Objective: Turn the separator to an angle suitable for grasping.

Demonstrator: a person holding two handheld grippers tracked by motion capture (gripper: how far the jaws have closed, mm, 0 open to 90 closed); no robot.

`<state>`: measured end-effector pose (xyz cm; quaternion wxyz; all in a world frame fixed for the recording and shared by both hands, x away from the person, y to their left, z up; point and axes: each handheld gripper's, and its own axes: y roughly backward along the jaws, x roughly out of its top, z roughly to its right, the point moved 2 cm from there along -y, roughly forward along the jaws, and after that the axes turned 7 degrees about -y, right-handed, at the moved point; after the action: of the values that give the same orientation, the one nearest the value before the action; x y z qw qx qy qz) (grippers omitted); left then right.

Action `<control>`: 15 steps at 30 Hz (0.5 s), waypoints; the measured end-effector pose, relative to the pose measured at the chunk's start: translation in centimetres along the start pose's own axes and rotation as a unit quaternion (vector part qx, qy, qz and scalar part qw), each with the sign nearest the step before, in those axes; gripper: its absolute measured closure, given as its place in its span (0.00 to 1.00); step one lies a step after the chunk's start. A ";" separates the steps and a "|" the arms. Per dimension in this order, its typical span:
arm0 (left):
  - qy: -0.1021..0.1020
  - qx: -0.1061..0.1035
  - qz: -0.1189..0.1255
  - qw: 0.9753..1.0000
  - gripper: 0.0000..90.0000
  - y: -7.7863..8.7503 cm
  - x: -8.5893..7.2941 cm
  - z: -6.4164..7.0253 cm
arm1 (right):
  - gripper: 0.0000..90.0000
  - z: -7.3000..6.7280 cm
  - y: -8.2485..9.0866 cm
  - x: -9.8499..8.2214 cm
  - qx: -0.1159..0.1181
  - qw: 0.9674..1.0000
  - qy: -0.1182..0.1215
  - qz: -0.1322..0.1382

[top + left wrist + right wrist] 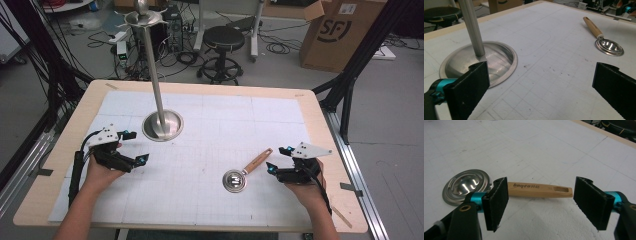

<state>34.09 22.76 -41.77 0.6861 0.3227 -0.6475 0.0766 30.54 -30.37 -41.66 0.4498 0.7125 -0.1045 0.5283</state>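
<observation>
Right tool (pixel 274 158) spread, nothing pinched, wooden handle (pixel 540 190) of the spoon (pixel 243 173) seen lying crosswise between the jaws on the table (pixel 320 125), bowl toward the left tool (pixel 134 146), also spread and well apart.

table (pixel 65 165) | white grid mat (pixel 210 200) | metal stand (pixel 162 125) | wooden-handled scoop (pixel 244 172)
</observation>
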 end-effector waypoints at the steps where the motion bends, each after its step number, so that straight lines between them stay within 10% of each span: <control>1: 0.000 0.001 0.000 1.000 0.02 0.0 0.0 -0.1 | 0.33 0.0 0.0 0.0 0.000 1.000 0.002 -0.002; 15: 0.001 -0.001 -0.007 1.000 0.02 -0.2 -0.1 -0.1 | 0.63 -0.6 -0.6 0.3 0.025 1.000 0.003 -0.009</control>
<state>34.25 22.63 -41.96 0.6879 0.3263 -0.6444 0.0713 30.63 -29.46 -41.72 0.4369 0.7226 -0.0840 0.5291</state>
